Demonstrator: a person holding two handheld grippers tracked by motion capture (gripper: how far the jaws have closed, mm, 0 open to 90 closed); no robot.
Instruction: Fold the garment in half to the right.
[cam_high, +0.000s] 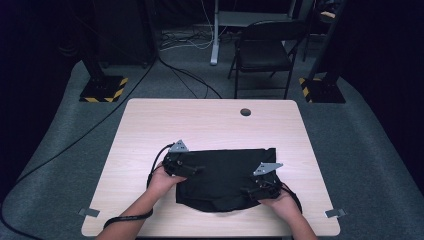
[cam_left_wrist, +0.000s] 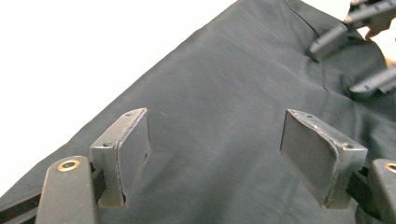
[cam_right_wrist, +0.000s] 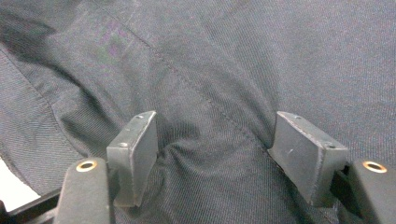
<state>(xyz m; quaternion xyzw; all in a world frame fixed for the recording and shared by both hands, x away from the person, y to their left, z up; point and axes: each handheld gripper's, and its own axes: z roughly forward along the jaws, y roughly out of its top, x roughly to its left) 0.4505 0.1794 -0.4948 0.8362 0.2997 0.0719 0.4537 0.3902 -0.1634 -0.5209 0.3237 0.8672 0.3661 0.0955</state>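
Clearly we had the black woven cloth garment (cam_high: 225, 177) lying flat on the pale wooden surface (cam_high: 210, 120), the left tool (cam_high: 197, 171) spread above it, the right tool (cam_right_wrist: 212, 140) spread, pads pressing fabric. We judged smoothing outward before pinching wisest.

Before us, our pale wooden table (cam_high: 210, 125), beyond it a black folding chair (cam_high: 262, 50) on grey carpet (cam_high: 360, 145).
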